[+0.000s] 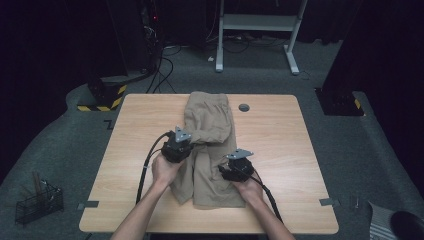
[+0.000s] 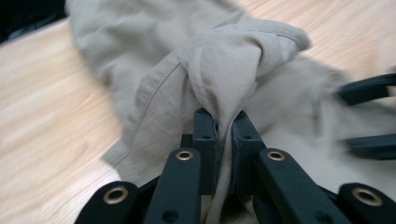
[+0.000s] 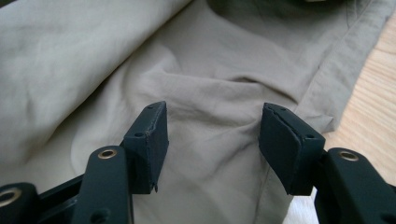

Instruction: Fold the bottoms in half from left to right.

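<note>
Dark floor and black drapes surround a pale wooden table [image 1: 135, 165] on which a beige garment [image 1: 210, 122], apparently a pair of trousers or shorts, lies lengthwise along the middle. Left tool [image 2: 223, 122]: jaws nearly shut, pads pinching a gathered fold of the cloth, which bunches up and drapes over them; in the high view this tool [image 1: 186, 147] sits at the garment's left edge, about halfway along. Right tool [image 3: 212, 140]: jaws standing partly open, pads either side of a shallow ridge of fabric but pressing on nothing; in the high view it [image 1: 235, 170] hovers over the near right part of the garment. Likely risks: the left pinch appears to hold several layers, so a pull may drag the whole garment across the table rather than turn one fold; a thin bite could also slip out. The right tool, closing here, might catch only a wrinkle or the layer beneath. Bare wood lies on both sides of the garment and along the near edge, giving room to sweep; the far end reaches close to the table's back edge, beside a small round grommet [image 1: 244, 107].
</note>
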`<state>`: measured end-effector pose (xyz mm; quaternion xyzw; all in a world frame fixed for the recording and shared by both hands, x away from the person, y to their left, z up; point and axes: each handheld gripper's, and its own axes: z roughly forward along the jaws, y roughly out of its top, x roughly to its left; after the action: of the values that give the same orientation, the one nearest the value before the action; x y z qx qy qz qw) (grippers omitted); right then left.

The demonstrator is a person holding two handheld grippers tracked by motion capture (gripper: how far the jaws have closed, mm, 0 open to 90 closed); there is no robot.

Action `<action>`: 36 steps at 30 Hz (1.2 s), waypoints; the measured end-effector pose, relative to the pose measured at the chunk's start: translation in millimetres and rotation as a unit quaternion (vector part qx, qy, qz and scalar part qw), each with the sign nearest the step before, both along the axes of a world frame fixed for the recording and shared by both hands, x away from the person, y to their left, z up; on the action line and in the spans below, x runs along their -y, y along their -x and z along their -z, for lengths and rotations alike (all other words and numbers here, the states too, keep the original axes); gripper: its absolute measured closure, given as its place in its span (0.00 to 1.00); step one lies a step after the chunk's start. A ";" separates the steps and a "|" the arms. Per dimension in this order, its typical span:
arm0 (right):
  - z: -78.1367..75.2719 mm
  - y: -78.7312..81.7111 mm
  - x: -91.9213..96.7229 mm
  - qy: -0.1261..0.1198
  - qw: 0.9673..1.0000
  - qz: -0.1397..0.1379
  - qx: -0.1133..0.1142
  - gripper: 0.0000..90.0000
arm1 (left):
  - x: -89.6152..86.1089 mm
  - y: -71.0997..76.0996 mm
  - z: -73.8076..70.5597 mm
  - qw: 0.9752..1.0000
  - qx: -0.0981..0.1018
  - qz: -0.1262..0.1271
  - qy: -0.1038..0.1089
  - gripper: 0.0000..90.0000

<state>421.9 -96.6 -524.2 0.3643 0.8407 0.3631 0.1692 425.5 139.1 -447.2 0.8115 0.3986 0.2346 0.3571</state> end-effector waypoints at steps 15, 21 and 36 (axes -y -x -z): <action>-2.7 2.1 3.9 -0.005 1.000 0.005 0.001 0.44 | 29.4 0.9 35.5 0.998 -0.036 0.036 -0.027 0.59; -12.2 18.7 22.0 -0.029 1.000 0.005 0.008 0.46 | -4.1 22.2 21.5 0.999 -0.023 0.008 0.043 0.47; -0.3 16.8 15.3 0.004 1.000 0.008 0.005 0.46 | -31.2 -3.0 62.6 0.993 -0.090 -0.058 0.039 0.37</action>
<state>405.1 -111.9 -524.0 0.3685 0.8382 0.3605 0.1778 428.5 170.4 -509.8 0.7904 0.4845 0.1650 0.3367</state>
